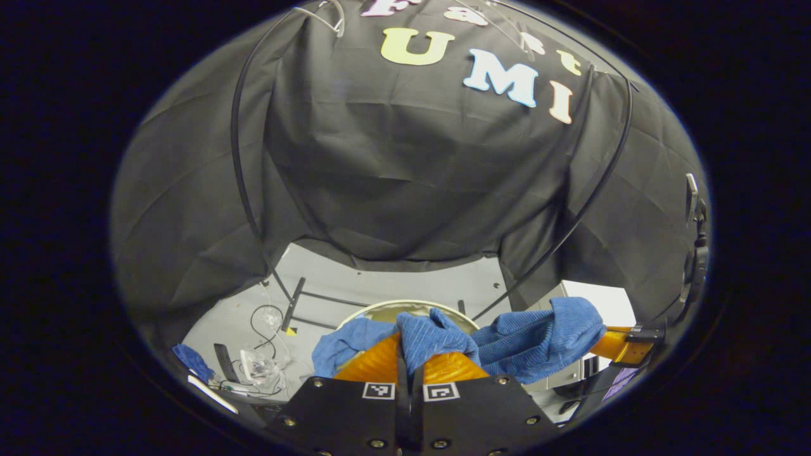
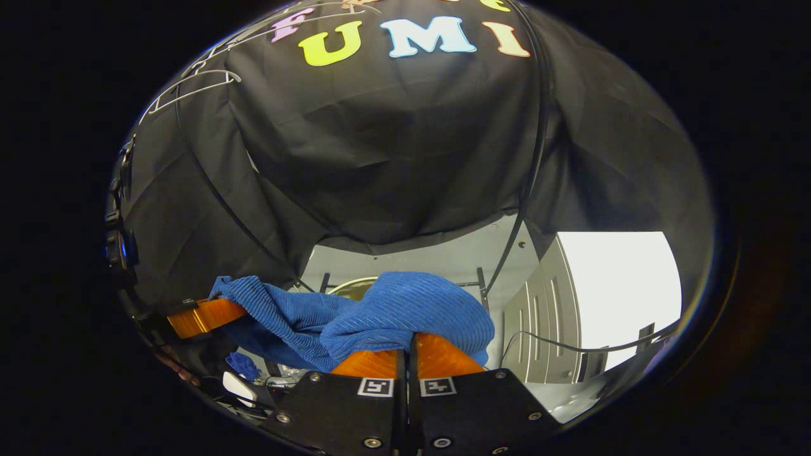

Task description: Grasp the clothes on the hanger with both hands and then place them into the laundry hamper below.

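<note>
A blue ribbed garment (image 1: pixel 532 339) stretches between both grippers above the round, pale-rimmed laundry hamper (image 1: pixel 405 306). My left gripper (image 1: pixel 410 358) is shut on a bunched fold of the garment, with the hamper's opening right behind it. Farther right in the left gripper view, the right gripper (image 1: pixel 618 345) holds the other end. In the right gripper view, my right gripper (image 2: pixel 408 351) is shut on the garment (image 2: pixel 380 316), which drapes over its fingers; the left gripper (image 2: pixel 206 316) grips the far end at the left. The hamper (image 2: pixel 351 286) rim peeks out behind the cloth. White hangers (image 2: pixel 190 88) hang empty high up.
Black rack poles (image 1: pixel 239 164) curve up on both sides. Cables, a clear plastic bag (image 1: pixel 260 364) and a small blue cloth (image 1: pixel 190 361) lie on the grey floor left of the hamper. A white cabinet (image 2: pixel 614 297) stands at the right.
</note>
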